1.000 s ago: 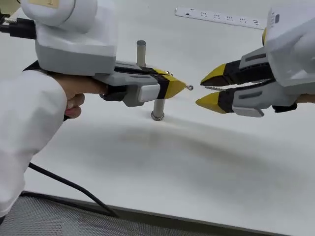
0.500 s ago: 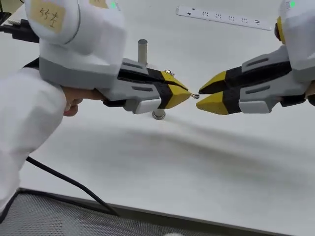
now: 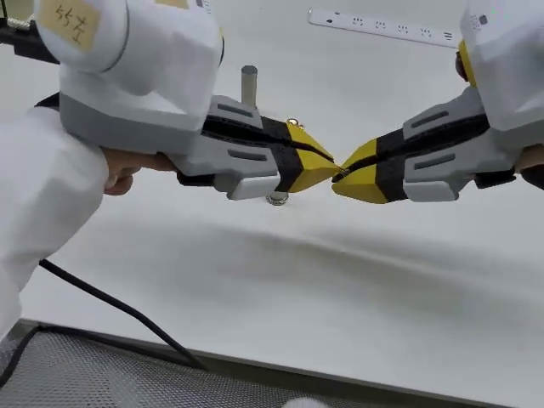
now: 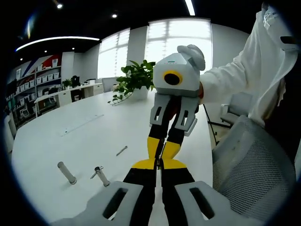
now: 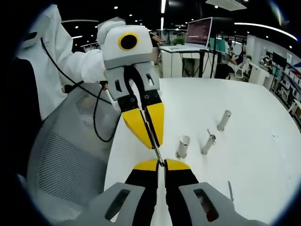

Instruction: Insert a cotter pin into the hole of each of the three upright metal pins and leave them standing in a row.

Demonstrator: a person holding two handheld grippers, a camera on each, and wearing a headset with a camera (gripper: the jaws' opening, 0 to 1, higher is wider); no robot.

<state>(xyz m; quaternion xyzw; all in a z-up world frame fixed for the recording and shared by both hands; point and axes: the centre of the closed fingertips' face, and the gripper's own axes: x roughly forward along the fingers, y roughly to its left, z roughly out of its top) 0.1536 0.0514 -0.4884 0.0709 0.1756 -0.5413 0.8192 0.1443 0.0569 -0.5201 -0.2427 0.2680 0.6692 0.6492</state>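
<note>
My left gripper and right gripper meet tip to tip above the white table. A thin cotter pin runs between them; the left jaws are shut on it and the right jaws are closed on its other end. Three upright metal pins stand on the table in the right gripper view: a near one, a middle one with a cotter pin through its top, and a far one. In the head view one pin top and one pin base show behind the left gripper.
A loose cotter pin lies on the table beyond the pins. A white power strip sits at the far edge. A black cable crosses the near left corner, and a mesh chair stands beside the table.
The right gripper has moved left and gone from open to shut on the pin end sticking out of the left gripper. The left gripper has kept its hold.
</note>
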